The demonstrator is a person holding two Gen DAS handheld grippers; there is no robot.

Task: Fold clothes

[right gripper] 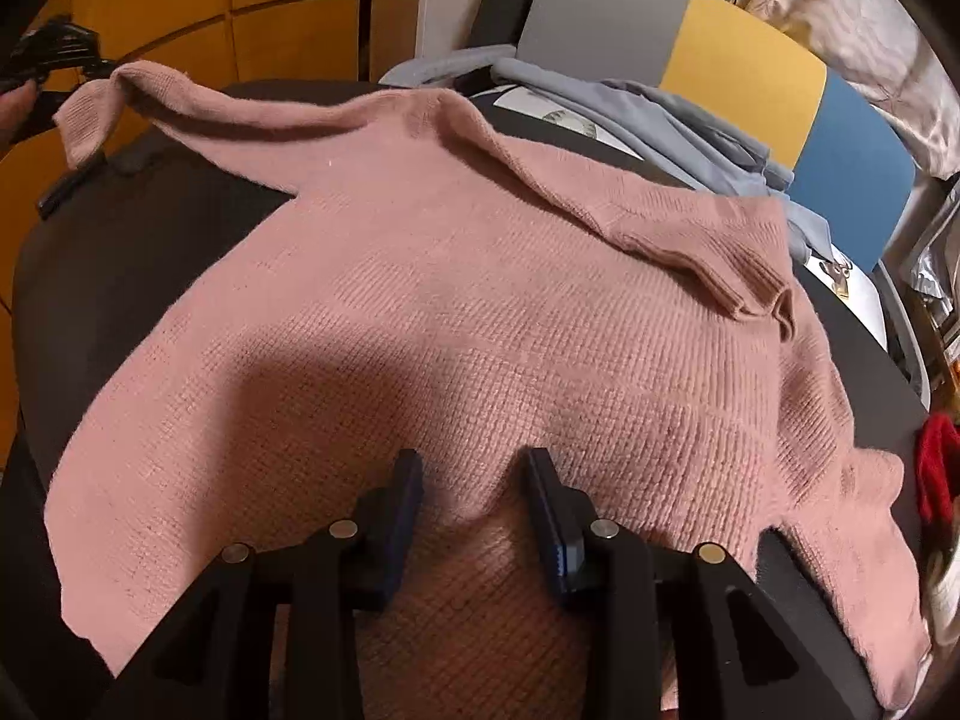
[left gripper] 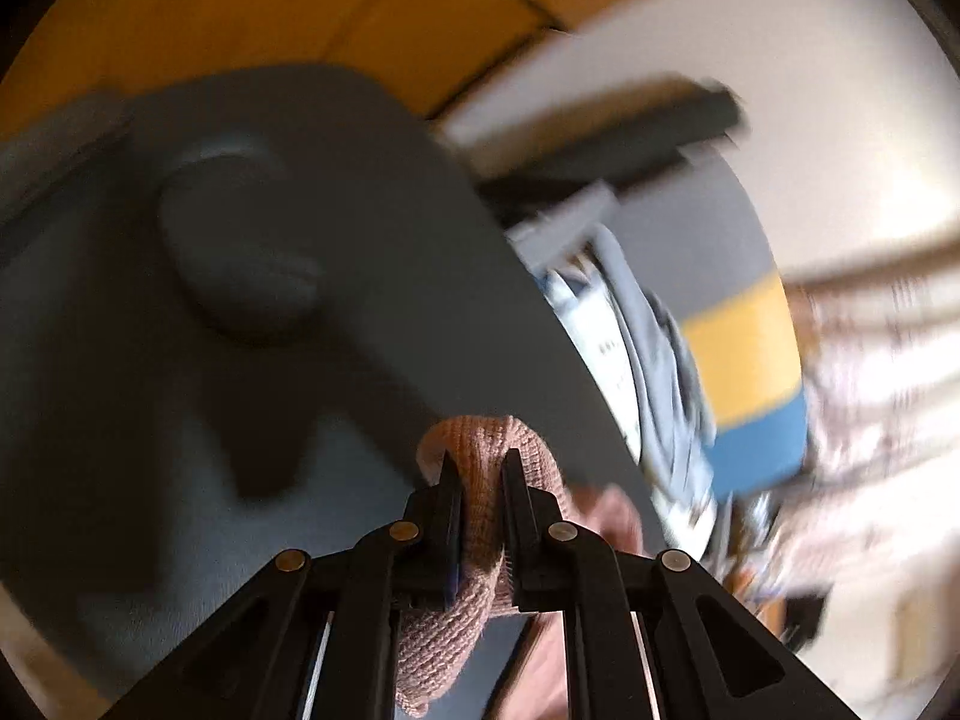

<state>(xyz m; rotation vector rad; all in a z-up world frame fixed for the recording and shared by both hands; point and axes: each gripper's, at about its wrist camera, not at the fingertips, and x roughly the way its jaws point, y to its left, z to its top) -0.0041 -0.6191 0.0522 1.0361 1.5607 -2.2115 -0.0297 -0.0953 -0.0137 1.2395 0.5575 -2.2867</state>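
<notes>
Clearly the pink sweater (right gripper: 456,312) is mid-fold: its body lies spread on the dark worktop (right gripper: 120,252) just ahead of the right claw (right gripper: 474,468), while one sleeve (right gripper: 150,96) is lifted clear of the worktop, far ahead and to the left of that claw. The left claw (left gripper: 480,468) is clamped narrow on that sleeve's cuff (left gripper: 474,450), most likely so the sleeve can be carried across the body. The right claw stands wide, its jaws holding nothing and hovering low over or resting on the knit near the hem, probably to keep the body from sliding as the sleeve is pulled. The other sleeve (right gripper: 690,240) already lies folded in over the chest, ahead and to the right.

By count: one pink sweater, two sleeves, two claws. Beyond the sweater sits a heap of blue-grey clothes (right gripper: 660,108), number unclear, and something red (right gripper: 936,468) at the far right.
</notes>
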